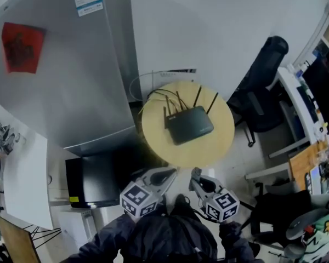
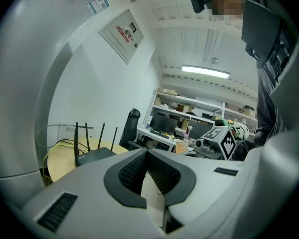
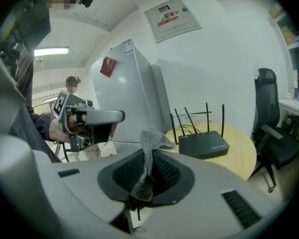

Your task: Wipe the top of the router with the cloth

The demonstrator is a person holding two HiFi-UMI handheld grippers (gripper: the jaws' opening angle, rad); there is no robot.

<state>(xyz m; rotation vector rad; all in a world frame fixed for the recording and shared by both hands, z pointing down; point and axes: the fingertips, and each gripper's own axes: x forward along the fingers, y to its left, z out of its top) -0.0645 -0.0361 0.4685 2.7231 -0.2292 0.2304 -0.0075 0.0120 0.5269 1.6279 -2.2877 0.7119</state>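
Well short of its target, the right gripper (image 3: 150, 159) has its jaws closed on a grey cloth (image 3: 151, 142). A tuft stands above the pads and the rest trails down between them, apparently so the fabric will meet the work first. The black router (image 1: 191, 125) lies flat at the centre of the head view, on a round wooden surface (image 1: 154, 133). Its four antennas are raised at the back edge and its cables run off toward the wall. Its top is bare and untouched, so the wipe looks not yet begun.

The left gripper (image 2: 146, 155) has its jaws closed tip to tip with nothing between them, seemingly idle beside its partner. Both are held low, close to the person's body at the bottom of the head view.

Only the right gripper view shows the cloth; from the head view it cannot be made out. That overhead view alone sets out the room, with a grey refrigerator (image 1: 71, 70) at upper left of the surface and a black office chair (image 1: 263, 86) at right. The left gripper view adds a yellow cable (image 2: 46, 156) looping beside the router at lower left.
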